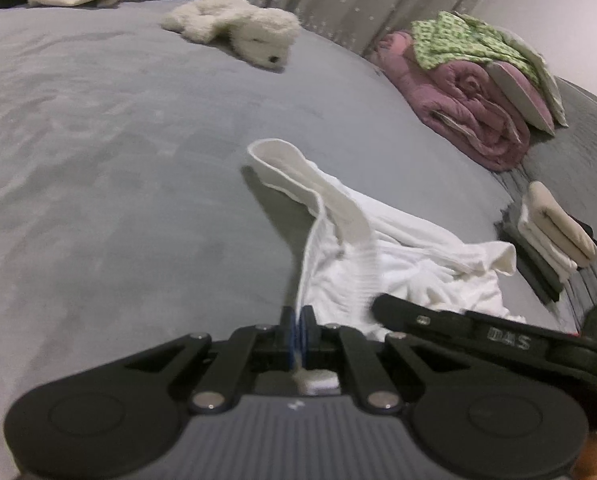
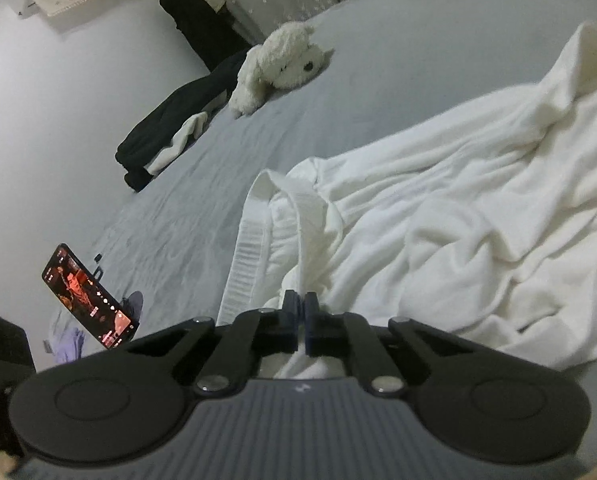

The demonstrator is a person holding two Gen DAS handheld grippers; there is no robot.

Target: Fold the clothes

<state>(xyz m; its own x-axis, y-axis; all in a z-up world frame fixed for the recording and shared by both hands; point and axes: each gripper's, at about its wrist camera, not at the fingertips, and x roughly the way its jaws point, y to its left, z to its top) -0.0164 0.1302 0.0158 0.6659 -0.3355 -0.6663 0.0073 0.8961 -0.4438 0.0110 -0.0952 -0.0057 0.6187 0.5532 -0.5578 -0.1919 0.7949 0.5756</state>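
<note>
The white garment (image 1: 382, 264) lay rumpled on the bed (image 1: 118, 152), spread ahead and to the right of the left gripper (image 1: 301, 330). In the left wrist view its ribbed band looped away in front of the fingers, and one edge ran straight back between them; the fingers were clenched on that edge, with a scrap of white showing behind the pads. The right gripper (image 1: 478, 332) reached in from the right, low and almost level with the left one, so both tools sat close together at the near edge of the cloth. Well beyond the fingers, to the right, stood a stack of folded clothes (image 1: 554, 236) and a pink quilt (image 1: 470, 108); a plush toy (image 1: 238, 28) lay far ahead.

In the right wrist view the garment (image 2: 458, 208) filled the bed (image 2: 378, 48) ahead and right of the right gripper (image 2: 301, 320). Its fingers were pinched on a gather of cloth just beside the ribbed band, which ran off ahead and left. The tool was tilted, rolled against the bed line. A phone (image 2: 88, 296) stood to the left.

By my judgement, the grips were too near each other for a clean fold: drawing the two held points apart, evenly and low over the bed, would flatten the edge without dragging the crumpled body along.
</note>
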